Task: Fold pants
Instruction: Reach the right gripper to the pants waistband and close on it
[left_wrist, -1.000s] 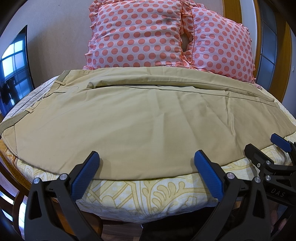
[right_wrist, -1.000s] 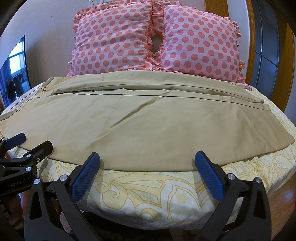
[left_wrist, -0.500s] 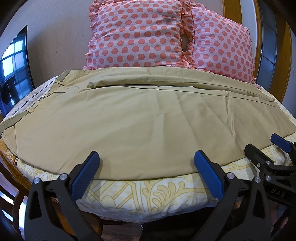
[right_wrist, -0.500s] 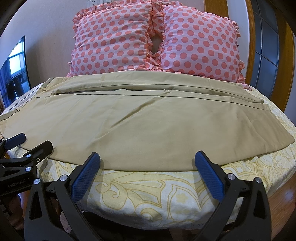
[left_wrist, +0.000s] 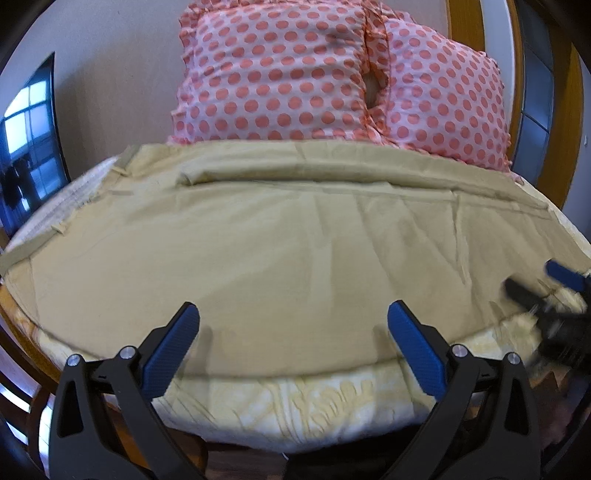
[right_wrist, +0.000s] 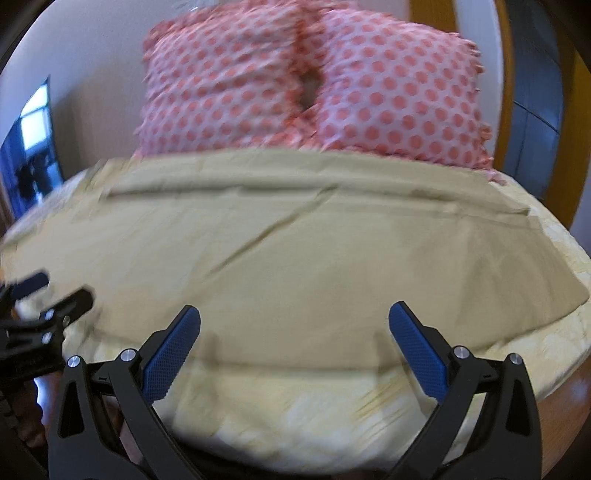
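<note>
the pants (left_wrist: 295, 258) lie flat across the bed (left_wrist: 314, 402), near hem by my grippers. both views have gone blurry and closer than a second ago: i'm moving in. left gripper (left_wrist: 293, 343) and right gripper (right_wrist: 294, 343) gape wide, holding nothing, so the first grab is next.

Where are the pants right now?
The pants lie spread flat across the bed, just before the pillows, ahead of both open grippers.

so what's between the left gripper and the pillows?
Only the pants, spread flat on the bed. Left gripper is open at their near edge; pillows sit past the far edge. Left wrist view.
</note>
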